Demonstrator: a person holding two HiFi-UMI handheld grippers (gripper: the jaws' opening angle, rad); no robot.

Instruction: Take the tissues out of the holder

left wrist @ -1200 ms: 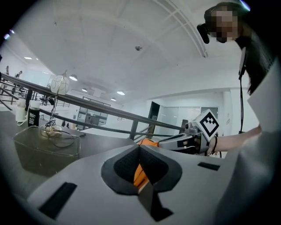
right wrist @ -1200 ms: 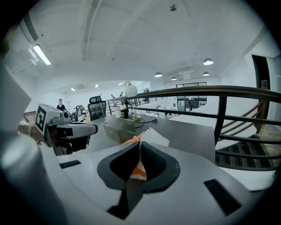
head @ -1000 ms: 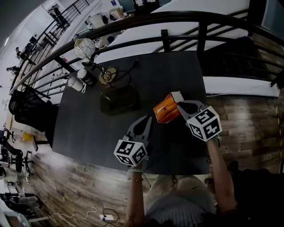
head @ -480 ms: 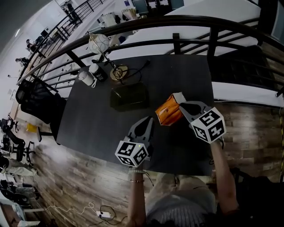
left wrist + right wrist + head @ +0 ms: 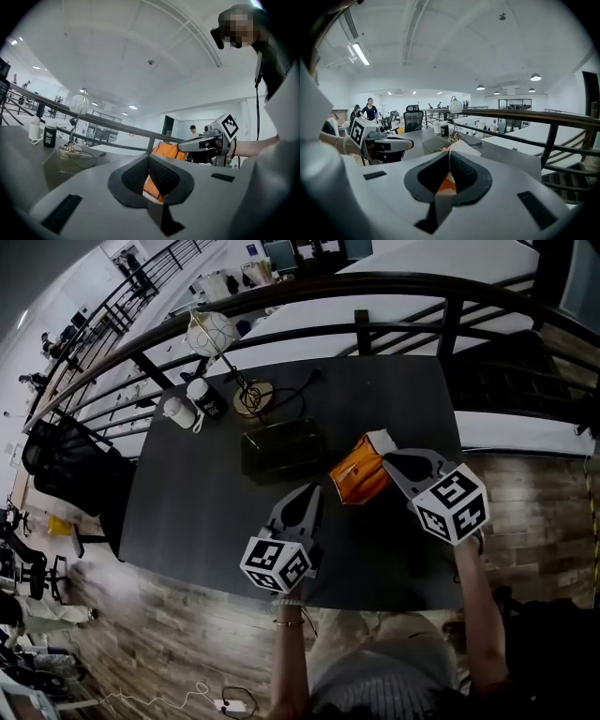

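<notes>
The orange tissue pack [image 5: 359,479] hangs above the dark table [image 5: 187,512], to the right of the dark rectangular holder [image 5: 281,451]. My right gripper [image 5: 382,458] is shut on the pack's white upper end, and orange shows between its jaws [image 5: 446,182]. My left gripper [image 5: 312,491] hovers in front of the holder and left of the pack, its jaws shut with nothing in them. In the left gripper view the pack [image 5: 166,151] and the right gripper [image 5: 206,143] lie just beyond the closed tips, and the holder [image 5: 70,165] sits left.
At the table's far left stand a lamp with a gold base [image 5: 251,397] and round shade [image 5: 208,334], a white bottle [image 5: 180,412] and a dark jar [image 5: 204,397]. A black railing [image 5: 403,287] runs behind the table. An office chair [image 5: 70,474] stands left.
Both grippers have shifted a little left across the table towards the holder's side. The right one still holds the orange pack. The left one has stayed shut.
</notes>
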